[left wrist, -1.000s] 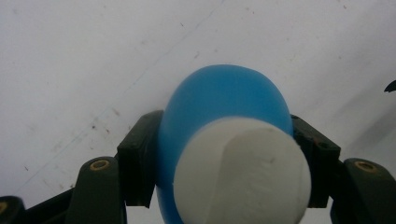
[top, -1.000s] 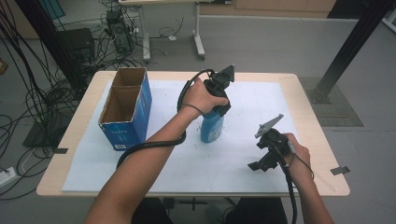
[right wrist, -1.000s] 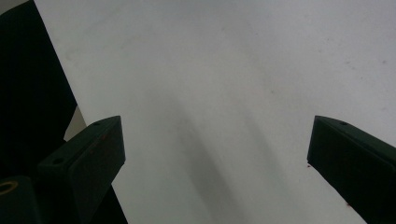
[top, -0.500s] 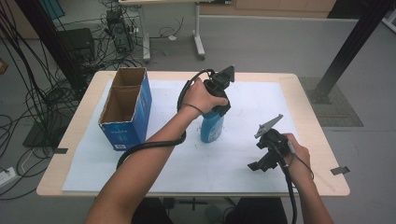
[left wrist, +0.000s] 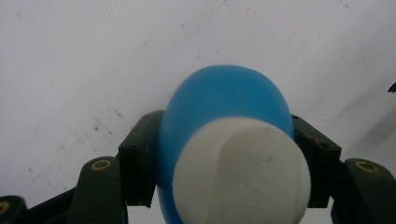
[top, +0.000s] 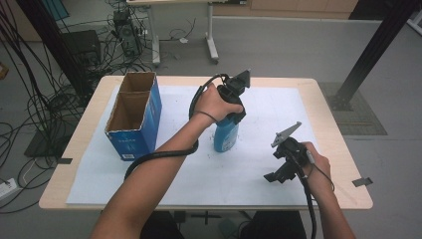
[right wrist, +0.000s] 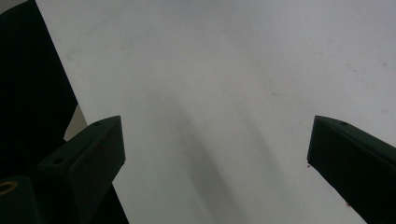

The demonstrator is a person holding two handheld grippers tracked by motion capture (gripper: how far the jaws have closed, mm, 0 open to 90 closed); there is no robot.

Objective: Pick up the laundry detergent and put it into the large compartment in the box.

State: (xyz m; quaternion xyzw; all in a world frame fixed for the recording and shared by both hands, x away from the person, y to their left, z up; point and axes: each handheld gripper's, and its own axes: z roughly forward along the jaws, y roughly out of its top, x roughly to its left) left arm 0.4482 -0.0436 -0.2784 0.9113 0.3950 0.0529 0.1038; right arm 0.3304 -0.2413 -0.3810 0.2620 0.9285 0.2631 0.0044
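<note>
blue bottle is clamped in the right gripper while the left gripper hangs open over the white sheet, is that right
Not quite: the sides are swapped. The left gripper is clamped on the blue bottle, as the left gripper view shows, with the jaws pressing its two sides. The right gripper is the one that hangs open over the white sheet.

The high view looks from above the person's side, forward and down on the whole tabletop [top: 328, 99]. The left gripper view sits very close over the blue bottle [left wrist: 224, 102], facing down. The right gripper view looks closely down at the white sheet [right wrist: 233, 70], which all views share.
</note>
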